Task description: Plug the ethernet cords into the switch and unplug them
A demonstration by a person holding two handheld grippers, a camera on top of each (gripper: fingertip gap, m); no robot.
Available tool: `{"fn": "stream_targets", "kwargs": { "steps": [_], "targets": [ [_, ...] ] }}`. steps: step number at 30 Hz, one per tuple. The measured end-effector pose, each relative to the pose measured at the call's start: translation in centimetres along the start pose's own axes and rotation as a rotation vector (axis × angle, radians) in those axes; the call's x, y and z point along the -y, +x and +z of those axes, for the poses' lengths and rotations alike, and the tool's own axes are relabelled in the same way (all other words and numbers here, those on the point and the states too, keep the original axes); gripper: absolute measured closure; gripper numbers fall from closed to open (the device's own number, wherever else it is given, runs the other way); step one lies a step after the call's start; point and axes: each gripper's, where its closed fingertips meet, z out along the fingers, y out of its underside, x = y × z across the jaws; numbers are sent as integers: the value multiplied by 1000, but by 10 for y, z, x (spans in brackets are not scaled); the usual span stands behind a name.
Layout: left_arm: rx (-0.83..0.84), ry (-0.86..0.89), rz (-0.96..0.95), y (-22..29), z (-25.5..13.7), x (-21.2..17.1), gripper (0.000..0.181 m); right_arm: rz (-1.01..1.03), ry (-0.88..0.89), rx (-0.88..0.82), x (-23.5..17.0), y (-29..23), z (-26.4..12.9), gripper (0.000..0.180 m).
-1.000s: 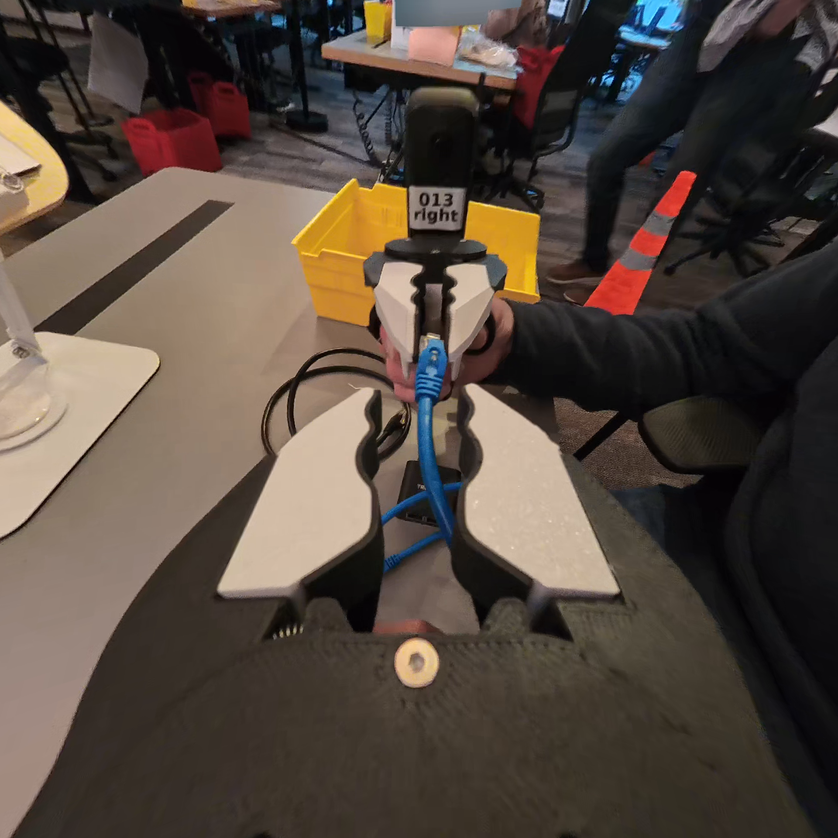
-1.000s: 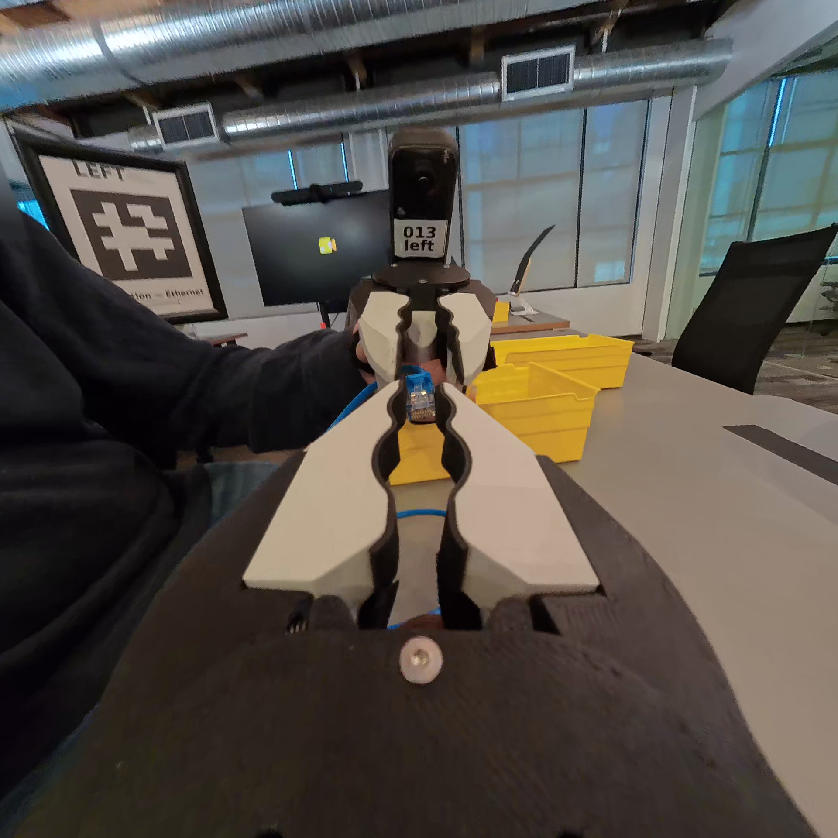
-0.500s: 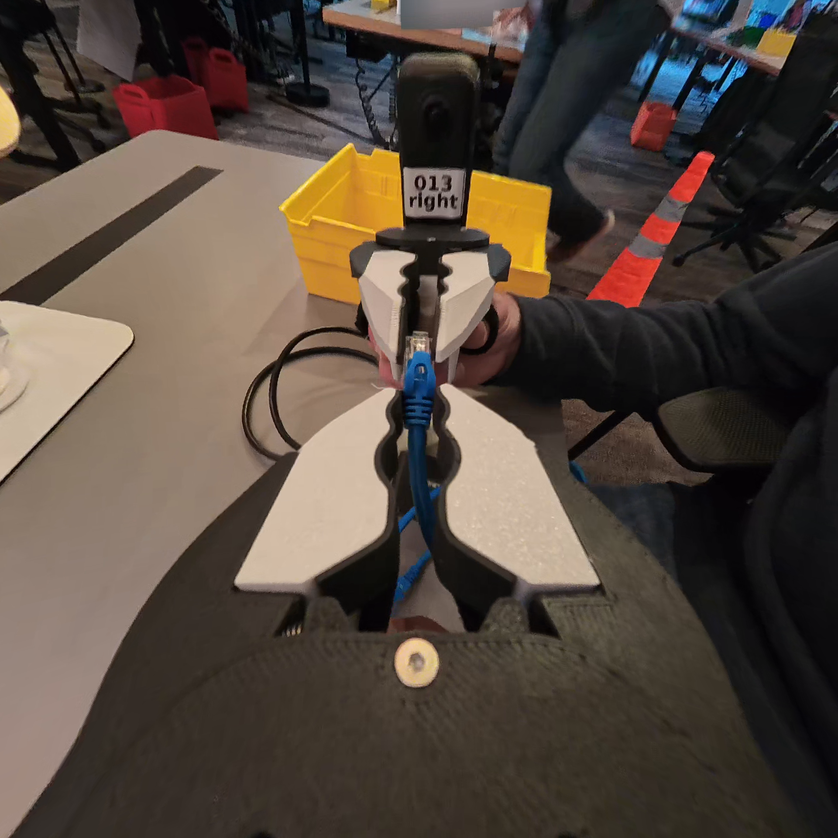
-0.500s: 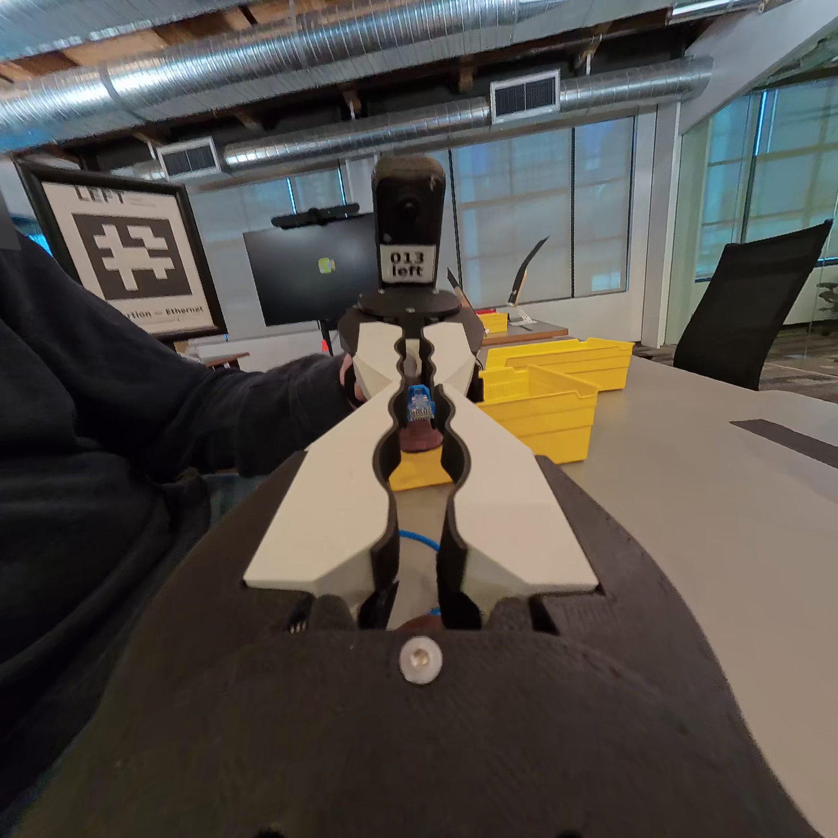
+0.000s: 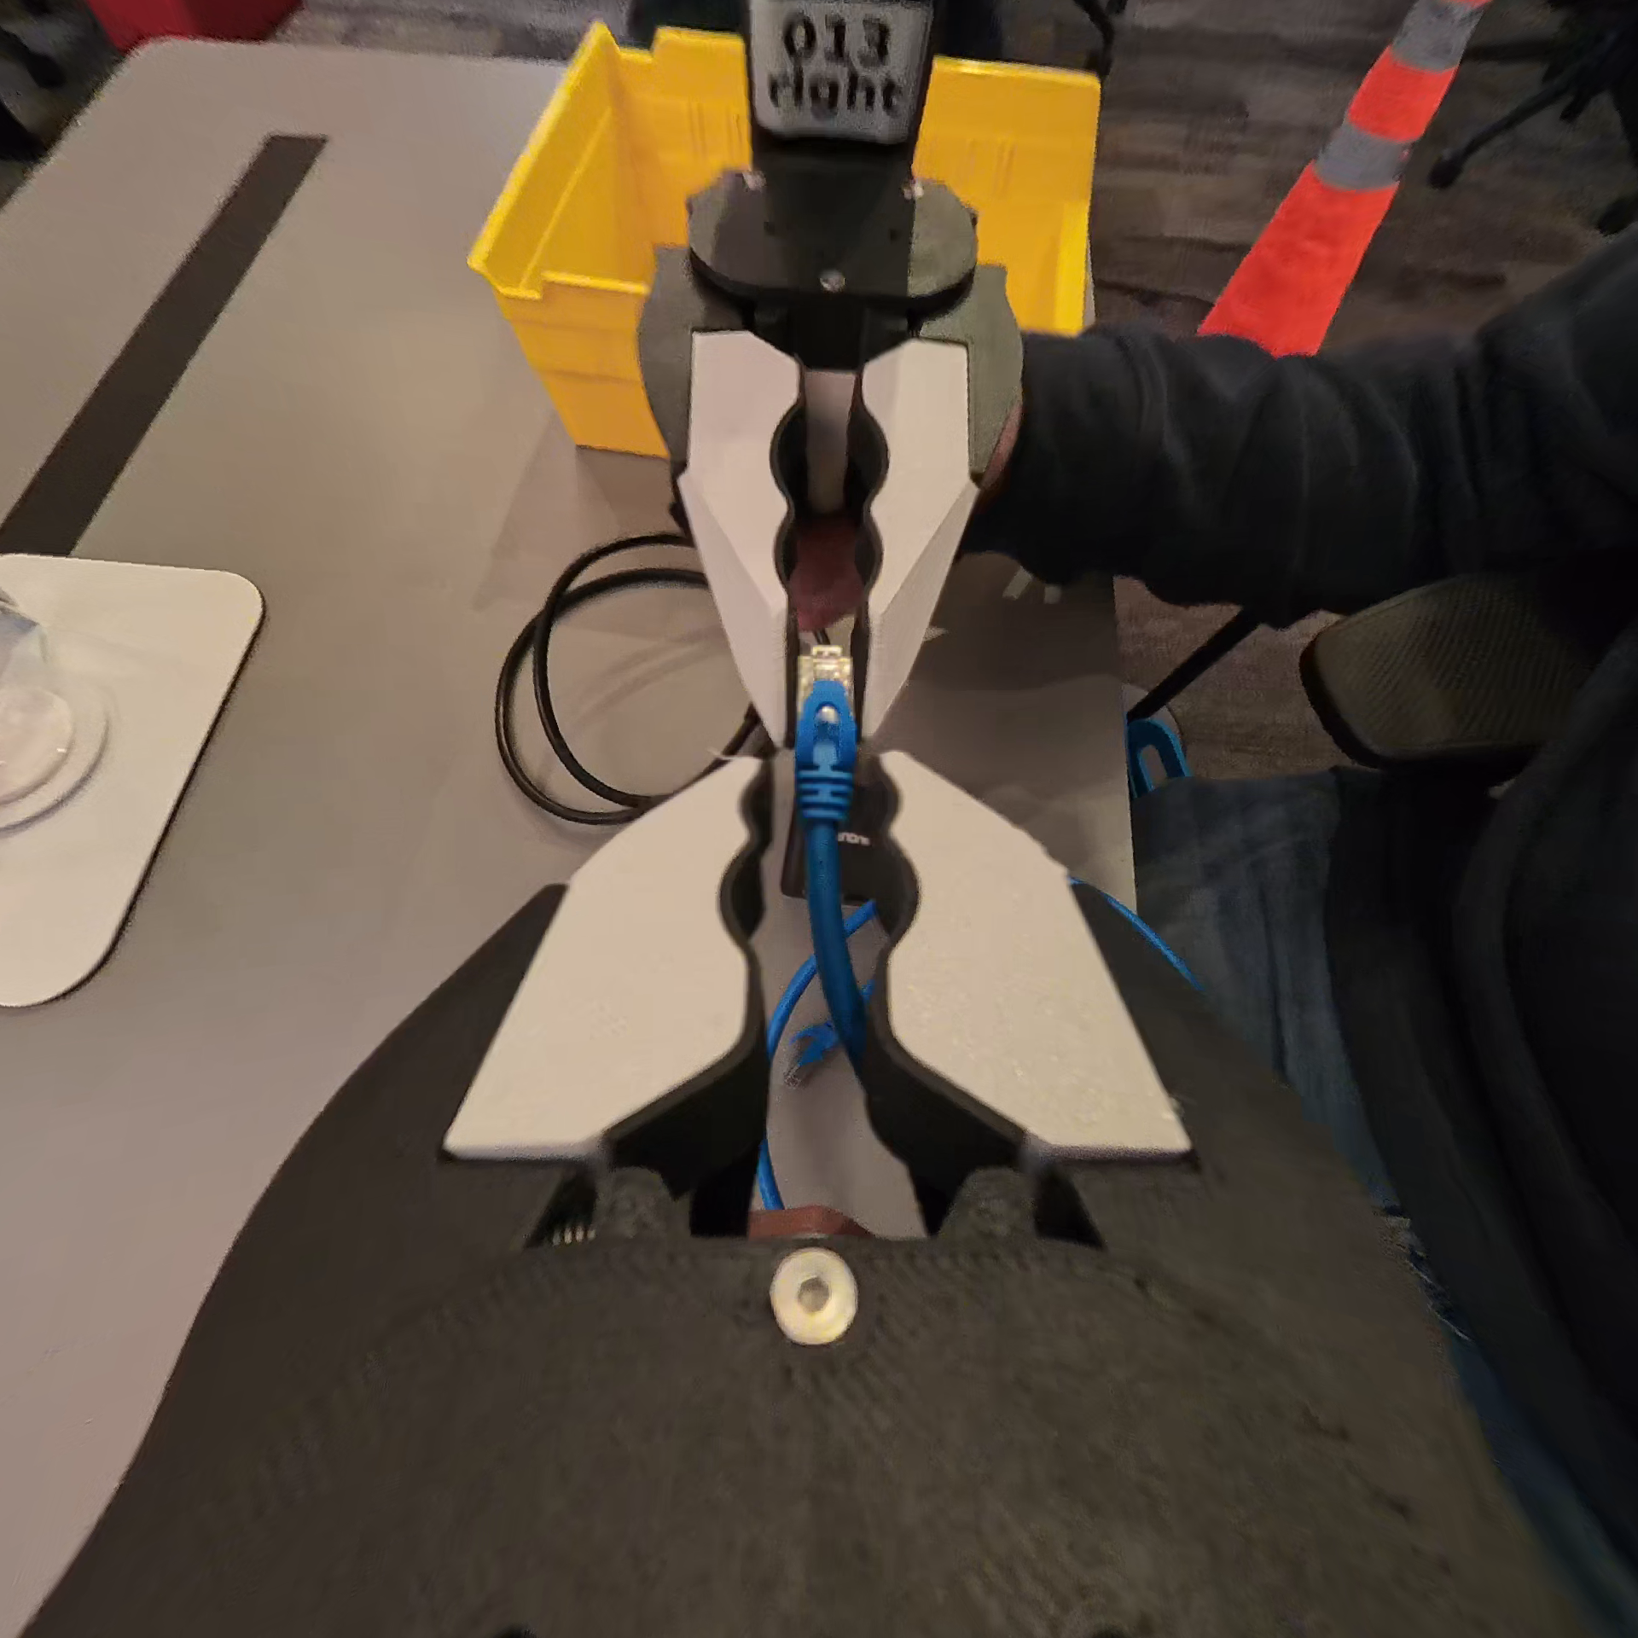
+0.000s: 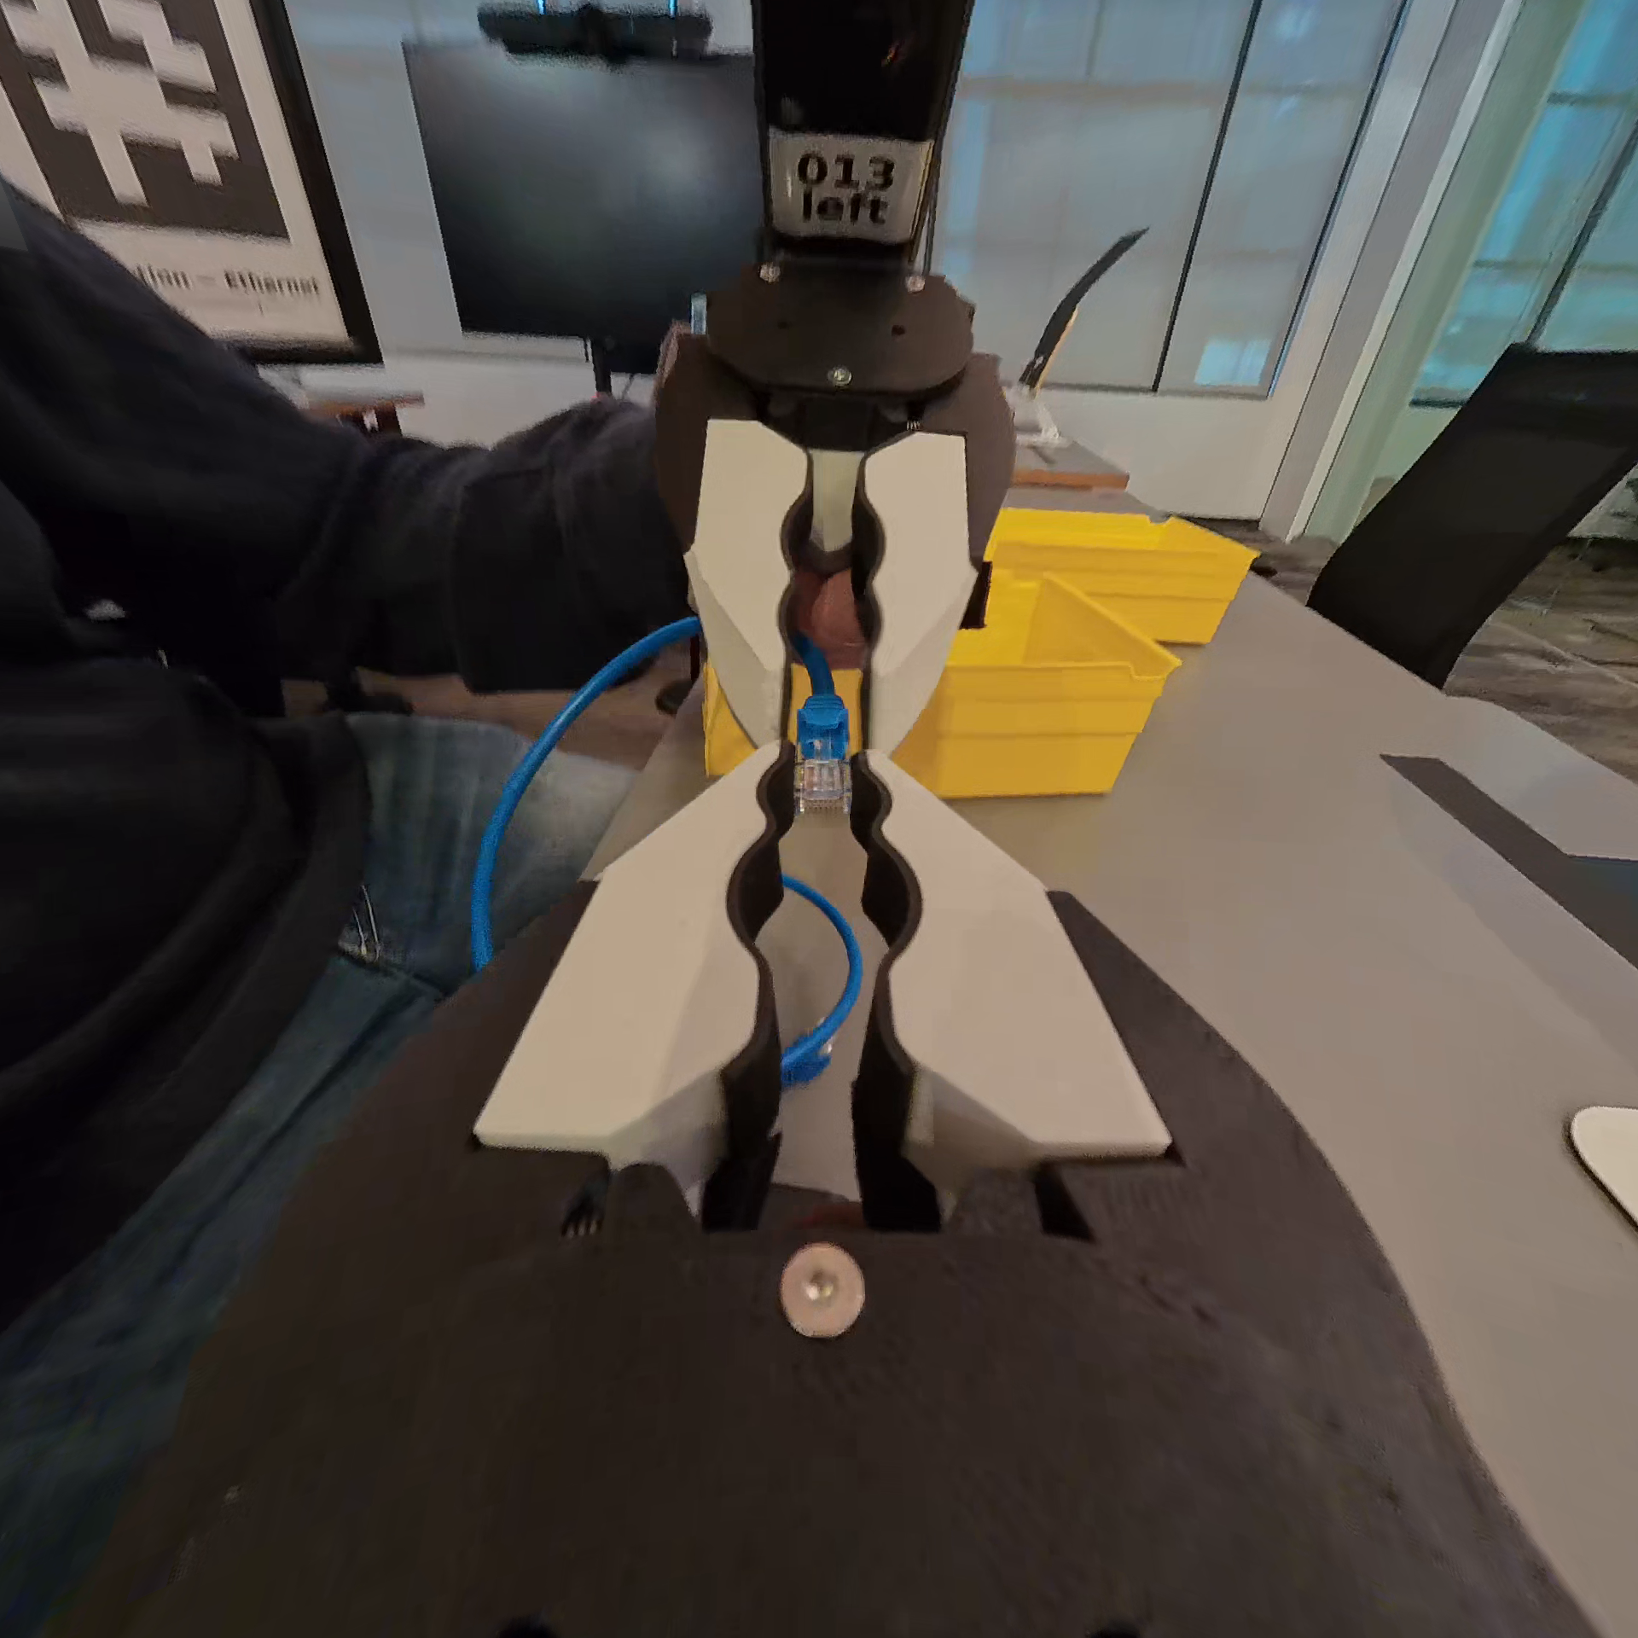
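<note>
The right gripper [image 6: 822, 780] pinches the clear plug of the blue ethernet cord [image 5: 824, 771] at its fingertips. Facing it tip to tip, the left gripper [image 5: 820, 762] stands narrowly parted around the cord's blue boot. Below lies the small black switch [image 5: 855, 864] on the grey bench [image 5: 310, 620].

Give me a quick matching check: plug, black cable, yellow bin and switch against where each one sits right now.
1 ethernet plug
2 black cable
3 yellow bin
4 switch

A looped on the table
B behind the right gripper
C on the table, under the fingers of the left gripper
D in the air, where both grippers' tips meet

Pairs: 1-D, 2-A, 3-B, 4-C
</note>
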Motion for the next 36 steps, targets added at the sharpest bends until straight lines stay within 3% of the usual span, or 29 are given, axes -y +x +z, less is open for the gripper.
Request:
{"fn": "stream_targets", "kwargs": {
  "steps": [3, 5, 7, 9, 11, 14, 25, 36],
  "targets": [
    [-25, 4, -16, 0, -6, -5, 139, 37, 103, -16, 9, 3, -6, 169],
    [-44, -116, -2, 2, -2, -25, 118, 48, 132, -21, 9, 4, -6, 169],
    [-114, -280, 66, 17, 3, -45, 120, 61, 175, -18, 13, 4, -6, 169],
    [-97, -305, 104, 16, 10, -44, 128, 73, 238, -15, 21, 5, -9, 170],
    [-53, -208, 65, 5, 12, -31, 151, 84, 267, -30, 23, 9, -14, 170],
    [2, 121, 7, -6, 1, 3, 171, 116, 277, -38, 17, 12, -16, 169],
    [90, 687, -172, -15, -2, 28, 166, 168, 320, -35, 11, 15, -20, 169],
    [78, 611, -144, -11, 7, 23, 164, 181, 306, -20, 6, 14, -19, 169]
  ]
}}
